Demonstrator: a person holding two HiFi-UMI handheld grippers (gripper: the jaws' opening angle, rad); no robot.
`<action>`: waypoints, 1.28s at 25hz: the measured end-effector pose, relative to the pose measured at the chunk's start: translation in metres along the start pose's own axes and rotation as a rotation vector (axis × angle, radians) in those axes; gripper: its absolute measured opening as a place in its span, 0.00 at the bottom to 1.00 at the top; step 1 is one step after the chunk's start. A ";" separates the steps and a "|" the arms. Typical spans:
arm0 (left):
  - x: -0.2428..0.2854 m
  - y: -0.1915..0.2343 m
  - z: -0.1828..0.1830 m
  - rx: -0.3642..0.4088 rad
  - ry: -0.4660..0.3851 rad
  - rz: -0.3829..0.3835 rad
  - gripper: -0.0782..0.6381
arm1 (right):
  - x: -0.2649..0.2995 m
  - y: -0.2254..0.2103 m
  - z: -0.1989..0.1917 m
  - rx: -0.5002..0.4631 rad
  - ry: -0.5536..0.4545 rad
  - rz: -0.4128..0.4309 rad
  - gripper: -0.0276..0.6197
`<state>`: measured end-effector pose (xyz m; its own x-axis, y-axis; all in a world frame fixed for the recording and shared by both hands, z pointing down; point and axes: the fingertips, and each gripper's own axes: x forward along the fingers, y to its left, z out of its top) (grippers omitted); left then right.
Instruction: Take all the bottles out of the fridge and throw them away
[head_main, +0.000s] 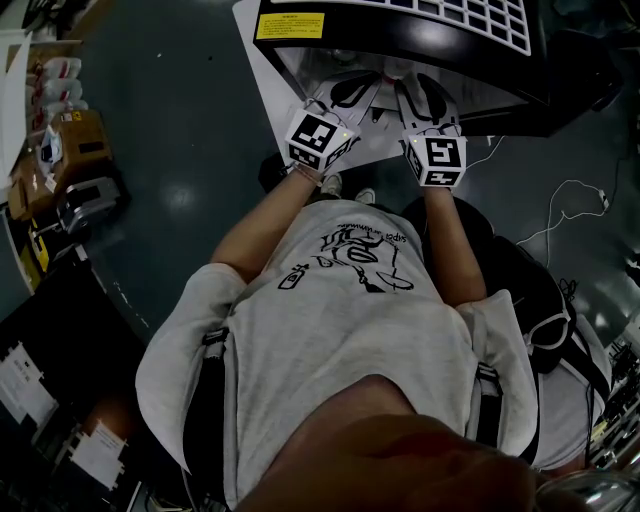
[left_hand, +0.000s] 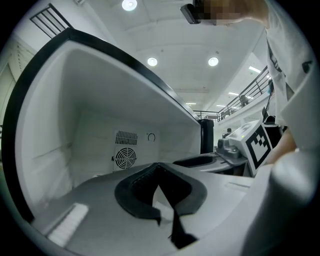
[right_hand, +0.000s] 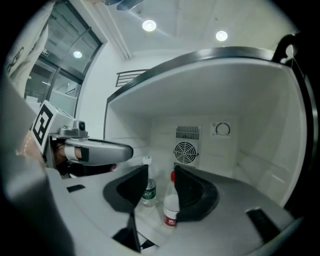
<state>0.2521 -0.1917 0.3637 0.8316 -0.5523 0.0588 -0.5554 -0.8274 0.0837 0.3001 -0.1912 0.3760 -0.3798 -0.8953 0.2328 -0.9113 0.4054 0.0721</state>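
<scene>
Yellow fridge label (head_main: 290, 25): print illegible.

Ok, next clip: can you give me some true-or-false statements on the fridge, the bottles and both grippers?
1. Two bottles stand inside the fridge. True: a white-capped bottle and a red-capped bottle.
2. The right gripper is clamped on the red-capped bottle. False: its jaws stand apart, gripping nothing.
3. The left gripper holds a bottle. False: its jaws are together, with nothing between them.
4. A round fan grille sits on the fridge's back wall. True.
5. Both bottles have red caps. False: one cap is white.
</scene>
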 end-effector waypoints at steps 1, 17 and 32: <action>0.001 0.001 -0.001 -0.001 0.002 0.002 0.12 | 0.001 -0.001 -0.001 -0.002 0.002 -0.002 0.25; 0.017 0.025 -0.031 0.001 0.049 0.029 0.12 | 0.034 -0.020 -0.025 0.012 0.039 -0.002 0.31; 0.031 0.047 -0.051 -0.011 0.091 0.068 0.12 | 0.065 -0.031 -0.038 0.012 0.064 -0.002 0.33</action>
<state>0.2516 -0.2425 0.4202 0.7884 -0.5954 0.1547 -0.6112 -0.7866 0.0876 0.3098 -0.2556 0.4257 -0.3674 -0.8823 0.2943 -0.9141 0.4010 0.0609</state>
